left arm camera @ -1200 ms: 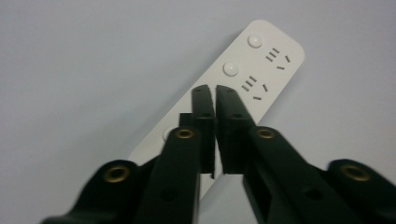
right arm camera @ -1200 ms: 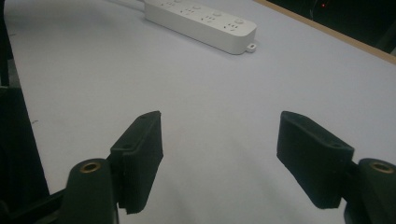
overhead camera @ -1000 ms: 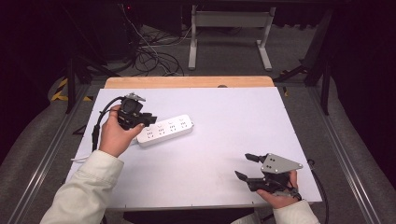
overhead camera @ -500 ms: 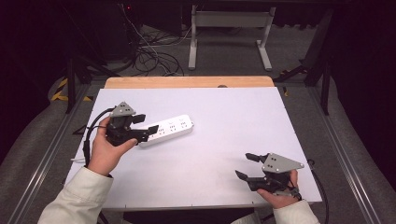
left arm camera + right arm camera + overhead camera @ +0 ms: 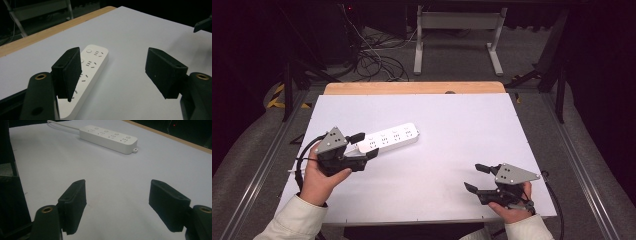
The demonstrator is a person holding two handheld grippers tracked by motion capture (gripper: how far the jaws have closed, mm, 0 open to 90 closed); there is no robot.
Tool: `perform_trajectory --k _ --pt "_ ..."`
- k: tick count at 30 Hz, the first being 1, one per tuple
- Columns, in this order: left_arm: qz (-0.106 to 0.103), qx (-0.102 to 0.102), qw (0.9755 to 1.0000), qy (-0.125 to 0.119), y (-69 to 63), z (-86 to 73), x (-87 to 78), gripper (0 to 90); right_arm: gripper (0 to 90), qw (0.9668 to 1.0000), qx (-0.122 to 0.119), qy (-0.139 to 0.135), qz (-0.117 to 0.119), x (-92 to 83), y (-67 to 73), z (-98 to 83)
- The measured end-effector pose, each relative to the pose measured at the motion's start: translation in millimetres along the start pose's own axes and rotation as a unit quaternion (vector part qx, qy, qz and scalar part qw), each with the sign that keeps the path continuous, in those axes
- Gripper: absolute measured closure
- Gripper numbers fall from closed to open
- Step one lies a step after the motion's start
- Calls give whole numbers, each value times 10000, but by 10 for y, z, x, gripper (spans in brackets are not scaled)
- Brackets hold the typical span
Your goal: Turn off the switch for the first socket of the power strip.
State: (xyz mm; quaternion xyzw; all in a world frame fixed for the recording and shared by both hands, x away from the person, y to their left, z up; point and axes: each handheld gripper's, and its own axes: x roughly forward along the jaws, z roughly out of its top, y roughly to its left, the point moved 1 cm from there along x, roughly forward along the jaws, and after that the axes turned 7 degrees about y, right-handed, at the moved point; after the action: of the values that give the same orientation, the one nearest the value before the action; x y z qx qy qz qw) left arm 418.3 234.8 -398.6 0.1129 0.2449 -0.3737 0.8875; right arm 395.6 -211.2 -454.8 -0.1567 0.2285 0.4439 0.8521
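On the white table (image 5: 452,125), the power strip (image 5: 389,138) lies left-to-right, far end tilted away; both grippers' jaws gape

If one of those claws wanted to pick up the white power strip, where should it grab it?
Probably across the narrow width of the power strip, near the middle, coming down from above. It lies flat on the table, long and slim, so only its long sides fit between open jaws. The left gripper is closest.
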Motion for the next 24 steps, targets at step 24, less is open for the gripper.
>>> perform_trajectory --k 24 --pt "-257 -12 9996 -142 -78 -810 21 232 305 10000 37 -40 48 -10 -9 -2"
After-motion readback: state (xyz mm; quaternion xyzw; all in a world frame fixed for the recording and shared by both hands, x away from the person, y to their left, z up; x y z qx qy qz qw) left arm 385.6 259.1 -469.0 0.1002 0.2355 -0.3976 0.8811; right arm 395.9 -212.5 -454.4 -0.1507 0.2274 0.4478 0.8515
